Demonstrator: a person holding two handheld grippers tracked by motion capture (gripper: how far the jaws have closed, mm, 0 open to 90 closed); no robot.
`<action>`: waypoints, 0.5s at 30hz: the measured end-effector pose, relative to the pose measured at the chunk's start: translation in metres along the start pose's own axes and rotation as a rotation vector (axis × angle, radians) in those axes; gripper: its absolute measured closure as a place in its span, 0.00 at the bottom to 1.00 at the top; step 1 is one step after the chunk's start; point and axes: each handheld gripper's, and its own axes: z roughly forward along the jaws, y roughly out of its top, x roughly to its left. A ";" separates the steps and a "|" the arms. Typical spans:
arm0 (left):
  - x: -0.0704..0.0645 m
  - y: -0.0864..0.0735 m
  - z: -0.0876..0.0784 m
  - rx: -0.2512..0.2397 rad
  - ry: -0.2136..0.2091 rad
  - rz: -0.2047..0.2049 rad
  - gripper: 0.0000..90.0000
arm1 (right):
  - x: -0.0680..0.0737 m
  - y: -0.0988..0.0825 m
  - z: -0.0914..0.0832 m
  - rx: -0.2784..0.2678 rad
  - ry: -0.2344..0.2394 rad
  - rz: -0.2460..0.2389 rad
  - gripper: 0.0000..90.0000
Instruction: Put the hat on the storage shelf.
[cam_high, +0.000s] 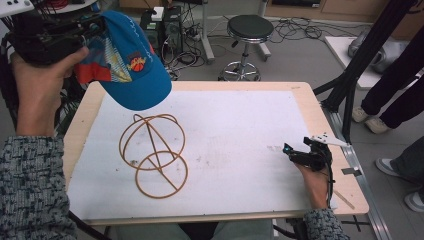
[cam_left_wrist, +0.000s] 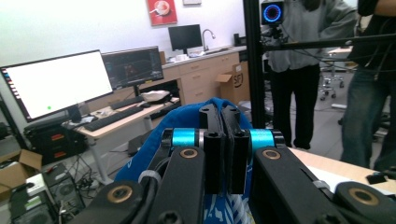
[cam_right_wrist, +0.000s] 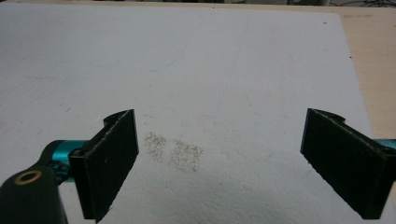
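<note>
Overhead camera looks down; claw cameras ride close.

Wire stand (cam_high: 154, 156) mid-mat under the raised cap (cam_high: 131, 62); open mat (cam_high: 240, 125) rightward

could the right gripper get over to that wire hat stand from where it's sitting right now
Probably yes. The right gripper rests open on the white sheet, and only bare sheet lies between it and the wire stand. The blue cap is held up high by the left gripper, clear of that path.
</note>
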 end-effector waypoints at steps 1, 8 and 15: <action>-0.001 0.001 -0.001 0.000 -0.012 -0.009 0.98 | 0.000 0.000 0.000 0.000 0.000 0.000 0.11; -0.006 -0.001 -0.007 -0.024 -0.107 -0.110 0.98 | 0.000 0.000 0.001 0.009 0.003 0.009 0.11; -0.007 -0.005 -0.012 -0.001 -0.126 -0.121 0.98 | 0.000 0.000 0.002 0.012 0.005 0.010 0.11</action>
